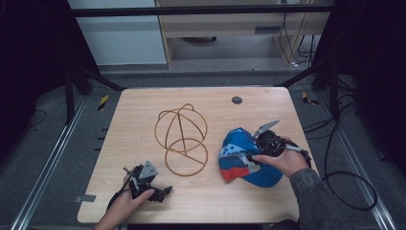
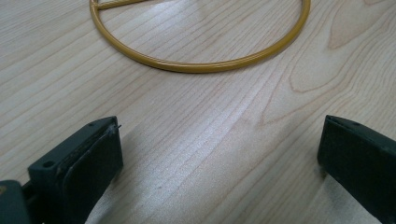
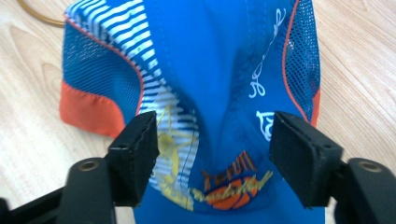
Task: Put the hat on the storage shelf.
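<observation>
The person is working at a wooden table point(image 1: 143, 110), and the job in hand looks to be getting the blue cap point(image 1: 249, 160) onto the gold wire stand point(image 1: 181, 139) that is sitting in the middle of the table. The cap is lying toward the right edge, nearer the front than the back, well apart from the stand's rings. The right gripper point(image 3: 212, 149) is hovering right over the cap's crown with its jaws spread apart on either side of the printed front panel, not yet pinching the cloth as far as I can judge. The left gripper point(image 2: 219, 154) is resting near the front left corner, its jaws wide apart over bare wood, facing the stand's lower ring point(image 2: 201, 65). So the step seems to be the first grab of the cap. Next, the right jaws would need to close on a fold of the crown firmly enough to lift it, while the left gripper may be needed to steady the light stand so it is not tipping.
</observation>
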